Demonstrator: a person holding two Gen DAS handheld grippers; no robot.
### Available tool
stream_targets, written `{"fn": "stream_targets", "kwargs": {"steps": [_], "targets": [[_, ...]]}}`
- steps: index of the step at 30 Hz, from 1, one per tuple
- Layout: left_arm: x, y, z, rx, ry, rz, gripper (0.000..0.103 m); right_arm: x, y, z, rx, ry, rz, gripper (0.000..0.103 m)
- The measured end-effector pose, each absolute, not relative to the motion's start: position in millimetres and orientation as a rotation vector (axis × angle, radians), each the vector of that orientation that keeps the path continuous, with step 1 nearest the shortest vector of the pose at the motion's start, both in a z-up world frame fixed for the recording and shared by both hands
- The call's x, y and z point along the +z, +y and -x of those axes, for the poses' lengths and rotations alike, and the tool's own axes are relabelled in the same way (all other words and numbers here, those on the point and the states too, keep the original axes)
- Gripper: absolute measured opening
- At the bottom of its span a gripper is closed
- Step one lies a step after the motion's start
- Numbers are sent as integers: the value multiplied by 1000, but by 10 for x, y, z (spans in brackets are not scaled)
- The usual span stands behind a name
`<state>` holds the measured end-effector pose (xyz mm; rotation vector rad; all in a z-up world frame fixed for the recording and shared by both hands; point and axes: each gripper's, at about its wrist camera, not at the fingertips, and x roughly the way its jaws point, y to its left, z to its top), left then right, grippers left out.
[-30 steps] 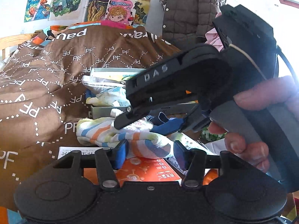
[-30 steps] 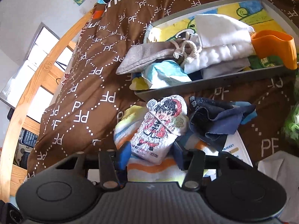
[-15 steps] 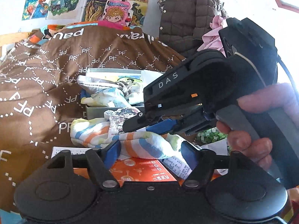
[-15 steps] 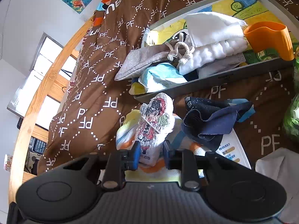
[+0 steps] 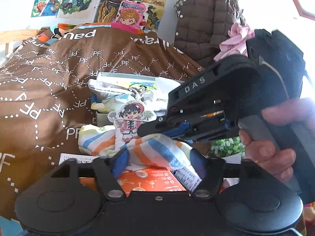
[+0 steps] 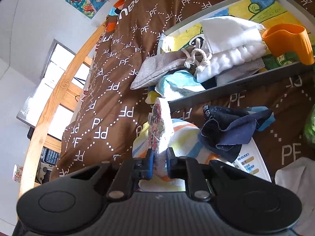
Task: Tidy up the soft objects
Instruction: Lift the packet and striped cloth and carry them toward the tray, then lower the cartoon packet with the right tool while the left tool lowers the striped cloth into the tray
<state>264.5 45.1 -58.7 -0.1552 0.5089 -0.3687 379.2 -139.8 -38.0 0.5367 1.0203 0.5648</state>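
My right gripper (image 6: 159,160) is shut on a small white plush pad printed with a cartoon boy (image 6: 160,125) and holds it upright above a striped orange, blue and white towel (image 6: 185,135). In the left wrist view the pad (image 5: 130,125) stands up over the towel (image 5: 157,149), with the right gripper (image 5: 196,118) coming in from the right. My left gripper (image 5: 159,164) is open, its fingers on either side of the towel's near edge. A grey tray (image 6: 246,84) behind holds white cloths, a grey drawstring bag (image 6: 163,66) and an orange cup (image 6: 289,41).
A dark blue cloth (image 6: 230,129) lies right of the towel on a white leaflet. An orange booklet (image 5: 153,179) lies under the towel. Everything rests on a brown PF-patterned quilt (image 6: 110,106). A wooden bed rail (image 6: 53,102) runs on the left. A brown quilted jacket (image 5: 202,23) hangs behind.
My right gripper closed on the cartoon pad and lifted it from lying flat to standing upright. The left gripper stayed open by the towel.
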Motion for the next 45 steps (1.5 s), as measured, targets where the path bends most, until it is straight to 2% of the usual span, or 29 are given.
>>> {"fn": "stream_targets", "kwargs": {"steps": [3,6,8,13,18,23,36,45], "targets": [[-583,461,-2691,-367,523,198,79,-364,-1393,-3792,570,1022,-525,13],[-572,452,-2743,-354,532,210,76,-348,-1395,-3790,572,1020,-518,12],[-574,426,-2765,-351,533,186,69,-349,-1396,-3789,568,1019,-513,11],[-593,456,-2805,-312,539,172,41,-379,-1387,-3790,562,1025,-515,11],[-597,481,-2806,-306,531,172,30,-347,-1411,-3766,558,999,-513,11],[-567,450,-2747,-326,495,152,11,-251,-1490,-3742,569,929,-524,11],[-276,505,-2609,-328,359,172,7,7,-1910,-3797,516,751,-610,11],[271,597,-2684,-309,258,179,7,5,-2243,-3984,462,669,-682,11]]}}
